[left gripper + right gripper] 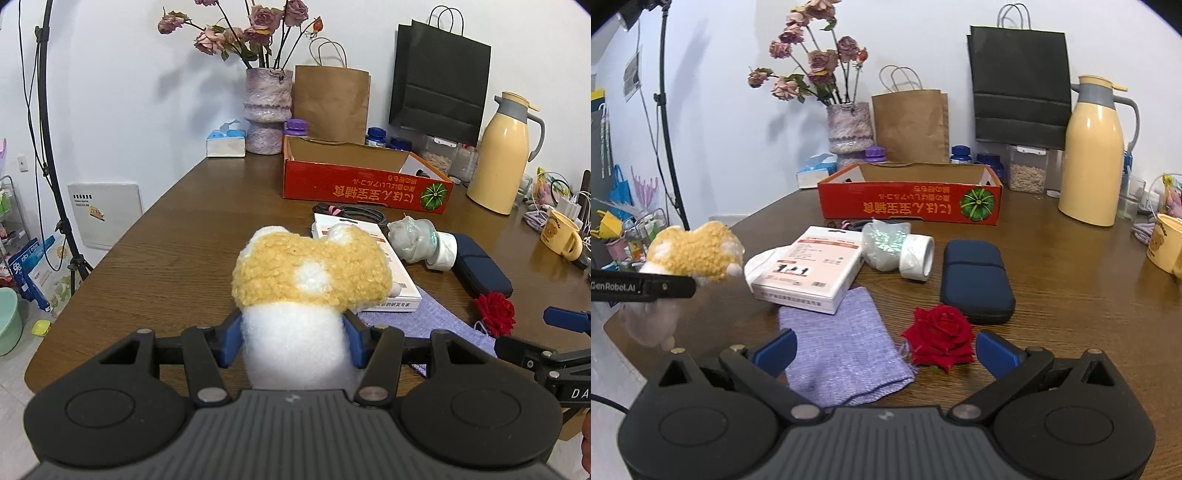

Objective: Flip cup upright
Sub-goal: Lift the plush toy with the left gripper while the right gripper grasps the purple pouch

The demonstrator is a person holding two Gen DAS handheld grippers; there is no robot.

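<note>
The left gripper (293,341) is squeezing a plush toy (310,280), its blue fingers (231,338) pressing into the white lower part while the yellow fuzzy top is sticking up above them, held clear of the table (177,258) near its front edge. The right gripper (884,349) is hanging wide open with nothing between its fingers, hovering over a purple cloth (842,350) and a red rose (940,341) lying side by side at the front edge. Just beyond the cloth a white box (809,269) is resting, partly on the cloth's far end. Past it, a clear crinkled bag (884,242) is touching a roll of white tape (918,258), with a dark blue case (975,280) beside them. The yellow cup (1165,242) is sitting at the right edge; I cannot tell which way up it is standing. A red cardboard box (910,201) is lying farther back.
</note>
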